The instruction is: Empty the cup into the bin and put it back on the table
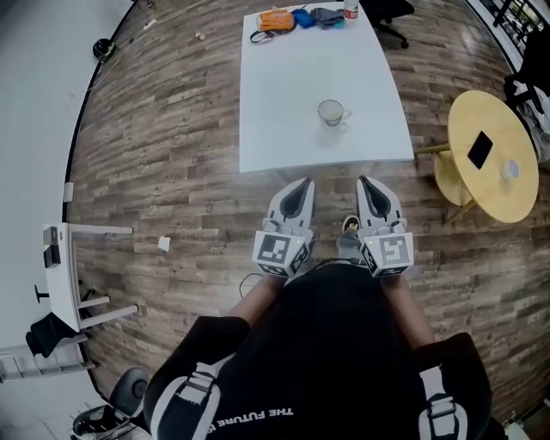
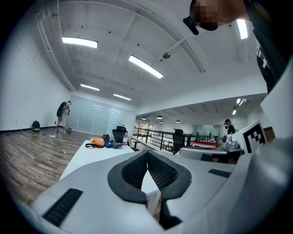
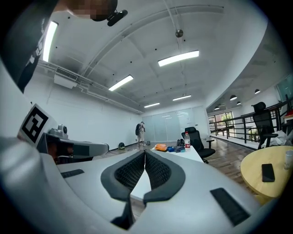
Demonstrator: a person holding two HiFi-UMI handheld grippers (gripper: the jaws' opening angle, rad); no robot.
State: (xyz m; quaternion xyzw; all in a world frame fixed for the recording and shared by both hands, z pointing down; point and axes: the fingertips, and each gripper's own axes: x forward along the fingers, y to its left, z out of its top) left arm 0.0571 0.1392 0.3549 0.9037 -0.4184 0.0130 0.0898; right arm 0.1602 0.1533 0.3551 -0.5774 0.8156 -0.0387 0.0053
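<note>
A clear glass cup (image 1: 331,112) with a handle stands on the white table (image 1: 284,129), near its front right part. In the head view both grippers are held side by side in front of the person, just short of the table's near edge. My left gripper (image 1: 306,183) is shut with nothing between its jaws. My right gripper (image 1: 363,180) is also shut and empty. The cup lies ahead of them, between their lines. In each gripper view the dark pads (image 2: 147,171) (image 3: 144,170) meet at the tip. No bin shows in any view.
An orange pouch (image 1: 276,18), blue items (image 1: 303,16) and a bottle (image 1: 351,9) lie at the table's far end. A round yellow side table (image 1: 494,163) with a black phone (image 1: 479,149) stands to the right. A white rack (image 1: 64,266) is at the left. A black office chair (image 3: 198,137) stands beyond the table.
</note>
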